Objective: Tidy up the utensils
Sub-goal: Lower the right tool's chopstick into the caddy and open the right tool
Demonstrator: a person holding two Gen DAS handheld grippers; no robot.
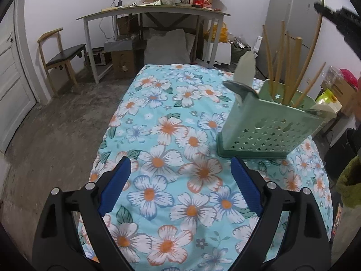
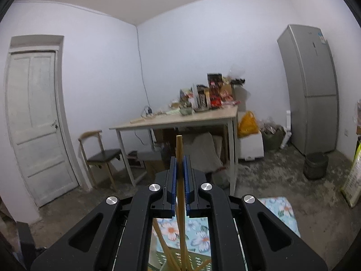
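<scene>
Left gripper (image 1: 180, 169): fingers spread wide, nothing between them — it hovers over the floral cloth (image 1: 171, 135), near the holder's base.
Right gripper (image 2: 180, 158): blue pads pressed onto one chopstick (image 2: 179, 146), gripped near its top end; the stick runs down toward the holder below.
Holder (image 1: 270, 131): one, green plastic with star-shaped holes, standing on the cloth at its right side, in a darker green tray.
Chopsticks in holder (image 1: 279, 67): about eight bamboo sticks, upright and fanned out; the exact count is hard to tell where they overlap.
Spoons: two seen — one pale spoon (image 1: 246, 67) with a grey metal piece beside it at the holder's left end, one (image 1: 322, 110) at its right end.
Background: one desk (image 1: 153, 13) piled with clutter, one chair (image 1: 61, 56), one fridge (image 2: 311, 90), one door (image 2: 36, 117).
</scene>
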